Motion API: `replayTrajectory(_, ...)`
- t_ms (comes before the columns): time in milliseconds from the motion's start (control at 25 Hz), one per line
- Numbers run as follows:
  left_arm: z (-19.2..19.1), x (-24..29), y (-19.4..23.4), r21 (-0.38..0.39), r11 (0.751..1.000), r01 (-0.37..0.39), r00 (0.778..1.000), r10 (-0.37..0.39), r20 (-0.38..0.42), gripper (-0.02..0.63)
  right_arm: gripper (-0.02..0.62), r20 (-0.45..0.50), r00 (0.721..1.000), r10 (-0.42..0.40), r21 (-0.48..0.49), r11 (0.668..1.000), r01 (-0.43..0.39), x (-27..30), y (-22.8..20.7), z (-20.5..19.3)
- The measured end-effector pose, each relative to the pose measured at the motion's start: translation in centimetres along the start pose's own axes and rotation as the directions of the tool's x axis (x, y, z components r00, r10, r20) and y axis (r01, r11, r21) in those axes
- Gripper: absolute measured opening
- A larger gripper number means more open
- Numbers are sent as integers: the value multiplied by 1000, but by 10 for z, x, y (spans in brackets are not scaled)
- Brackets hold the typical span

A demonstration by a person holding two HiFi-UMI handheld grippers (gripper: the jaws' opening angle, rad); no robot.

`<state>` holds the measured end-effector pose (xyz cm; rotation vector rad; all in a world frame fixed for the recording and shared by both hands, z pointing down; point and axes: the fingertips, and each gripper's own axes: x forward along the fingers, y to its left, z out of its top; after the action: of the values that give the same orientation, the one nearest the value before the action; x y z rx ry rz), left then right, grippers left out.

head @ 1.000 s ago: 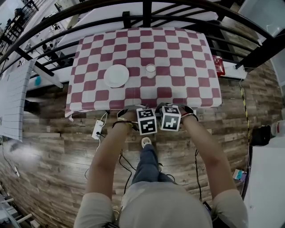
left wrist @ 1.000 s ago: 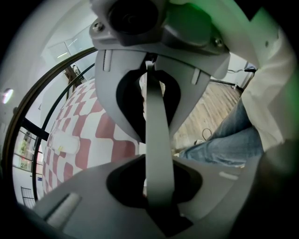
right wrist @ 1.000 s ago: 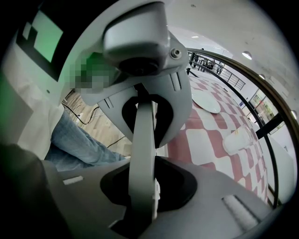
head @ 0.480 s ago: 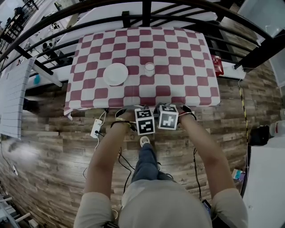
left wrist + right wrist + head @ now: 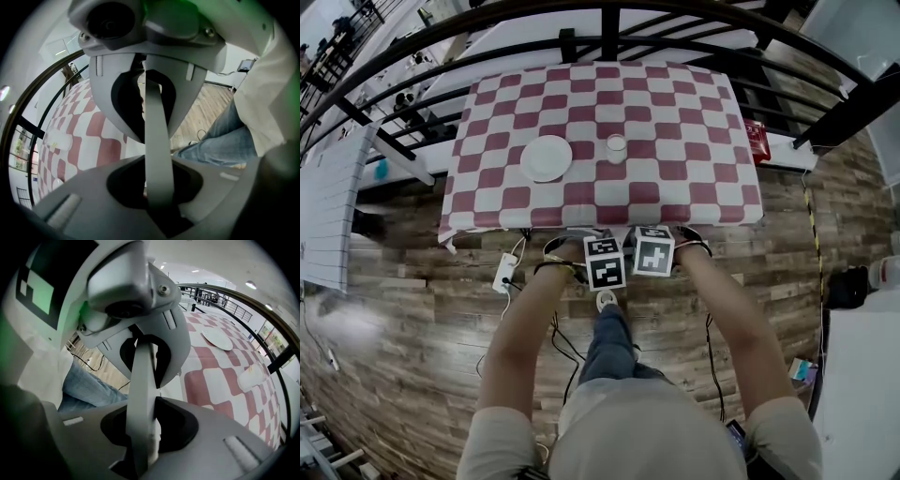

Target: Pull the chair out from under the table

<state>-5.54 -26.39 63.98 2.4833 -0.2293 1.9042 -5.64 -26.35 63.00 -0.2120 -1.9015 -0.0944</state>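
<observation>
The table, under a red and white checked cloth, stands ahead of me. The chair does not show in any view; cloth, arms and grippers cover the place under the near edge. My left gripper and right gripper hang side by side, pointing steeply down, right at the cloth's near edge. Their marker cubes hide the jaws in the head view. In the left gripper view a grey strip crosses the jaw space. In neither gripper view can I tell whether anything is gripped.
A white plate and a glass cup sit on the table. A black railing runs behind it. A white power strip with cables lies on the wooden floor at the left. The person's shoe is just behind the grippers.
Both grippers have shifted slightly back from the table edge toward the person, still side by side. Plate and cup have not moved on the cloth.
</observation>
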Motion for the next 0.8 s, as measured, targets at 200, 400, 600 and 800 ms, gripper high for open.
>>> replayTrajectory(200, 1, -1, -11, -6, 1000, 5, 1000, -5, 1, 78, 75, 0, 1000, 10, -1, 1000, -10, 0, 11, 1)
replayTrajectory(400, 0, -3, -24, -7, 1000, 8, 1000, -8, -1, 78, 75, -8, 1000, 15, -1, 1000, -15, 1, 25, 0)
replayTrajectory(600, 2, -4, -35, -6, 1000, 12, 1000, -12, 2, 77, 77, -8, 1000, 6, -5, 1000, -6, 7, 32, -3)
replayTrajectory(800, 4, -6, -46, -12, 1000, 14, 1000, -14, 1, 77, 77, -1, 1000, 16, 6, 1000, -16, 3, 46, -1)
